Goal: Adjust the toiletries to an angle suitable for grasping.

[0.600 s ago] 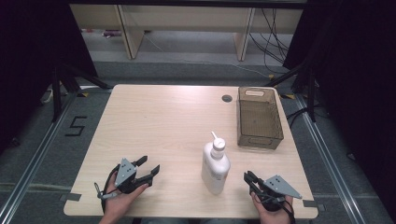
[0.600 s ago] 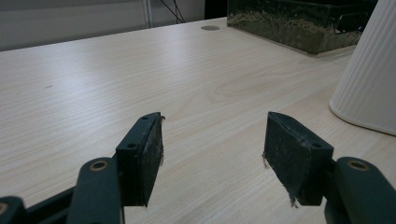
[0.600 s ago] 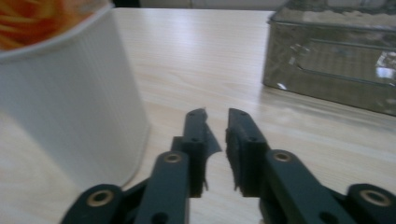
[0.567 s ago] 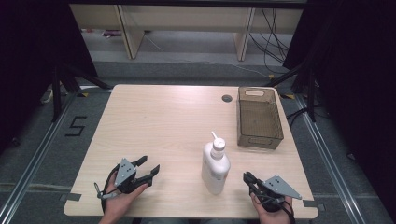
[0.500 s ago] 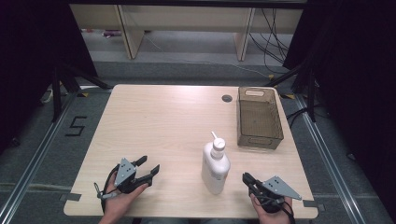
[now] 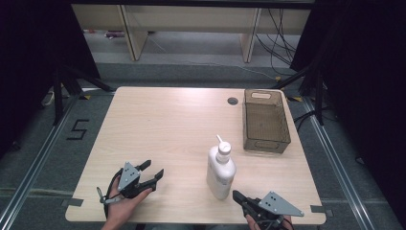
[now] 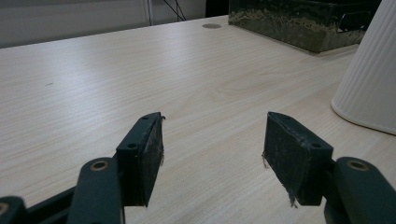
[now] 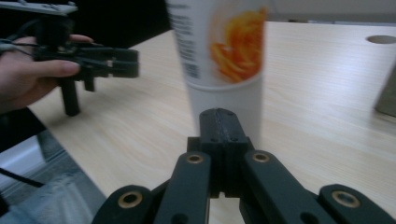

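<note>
A white squeeze bottle [image 6: 220, 170] with a nozzle cap stands upright on the wooden table [image 6: 182, 124], near its front right. Its ribbed base [image 7: 369, 88] rises at the right in the left gripper view, and its orange-printed label [image 8: 229, 42] looms close in the right gripper view. My left gripper [image 6: 152, 173] rests at the front left, held by a hand, jaws open with only bare table between the pads [image 7: 149, 154]. My right gripper [image 6: 238, 196] sits at the front edge just below the bottle, jaws shut together [image 8: 219, 128] with nothing in them, pointing at the bottle.
A dark see-through bin [image 6: 265, 122] stands at the table's right side, with nothing visible inside. A round cable hole [image 6: 232, 101] lies left of its far end. Shelving legs and cables stand on the floor beyond the table.
The right gripper has crept slightly left along the front edge. The left gripper and the bottle have stayed put.
</note>
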The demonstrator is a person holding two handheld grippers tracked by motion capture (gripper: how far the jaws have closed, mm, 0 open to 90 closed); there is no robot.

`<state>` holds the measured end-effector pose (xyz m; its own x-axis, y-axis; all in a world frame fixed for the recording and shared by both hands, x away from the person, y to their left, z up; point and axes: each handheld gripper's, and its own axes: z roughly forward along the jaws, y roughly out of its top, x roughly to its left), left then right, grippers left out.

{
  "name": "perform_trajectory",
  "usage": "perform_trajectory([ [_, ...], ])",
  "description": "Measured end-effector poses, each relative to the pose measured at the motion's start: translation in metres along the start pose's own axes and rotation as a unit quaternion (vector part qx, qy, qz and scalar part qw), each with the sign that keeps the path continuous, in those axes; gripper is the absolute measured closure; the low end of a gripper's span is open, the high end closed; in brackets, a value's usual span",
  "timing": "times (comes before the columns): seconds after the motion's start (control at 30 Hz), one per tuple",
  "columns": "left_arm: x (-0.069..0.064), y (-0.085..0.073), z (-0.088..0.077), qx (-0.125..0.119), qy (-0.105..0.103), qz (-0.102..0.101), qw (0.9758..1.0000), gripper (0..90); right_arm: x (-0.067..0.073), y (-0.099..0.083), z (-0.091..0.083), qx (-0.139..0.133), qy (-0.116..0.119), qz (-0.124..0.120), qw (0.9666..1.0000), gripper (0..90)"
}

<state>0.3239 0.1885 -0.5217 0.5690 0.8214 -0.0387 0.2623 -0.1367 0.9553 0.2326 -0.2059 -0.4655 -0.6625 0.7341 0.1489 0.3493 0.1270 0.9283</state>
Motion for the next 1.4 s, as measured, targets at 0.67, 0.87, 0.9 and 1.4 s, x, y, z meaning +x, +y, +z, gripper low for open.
perform_trajectory([
  [0.67,0.000,0.000,0.000,0.002,-0.004,0.002,1.0000,37.0,0.025,0.026,0.040,0.001,-0.007,-0.035,0.9993,90.0],
  [0.87,0.000,0.000,0.000,0.001,-0.005,0.004,1.0000,37.0,0.022,0.026,0.039,-0.006,-0.025,-0.033,0.9991,90.0],
  [0.9,0.000,0.000,0.000,0.001,-0.005,0.004,1.0000,37.0,0.022,0.026,0.038,-0.007,-0.026,-0.029,0.9992,90.0],
  [1.4,-0.001,0.000,0.001,0.000,-0.008,0.006,0.9999,37.0,-0.005,0.035,0.030,-0.010,-0.096,-0.006,0.9953,90.0],
])
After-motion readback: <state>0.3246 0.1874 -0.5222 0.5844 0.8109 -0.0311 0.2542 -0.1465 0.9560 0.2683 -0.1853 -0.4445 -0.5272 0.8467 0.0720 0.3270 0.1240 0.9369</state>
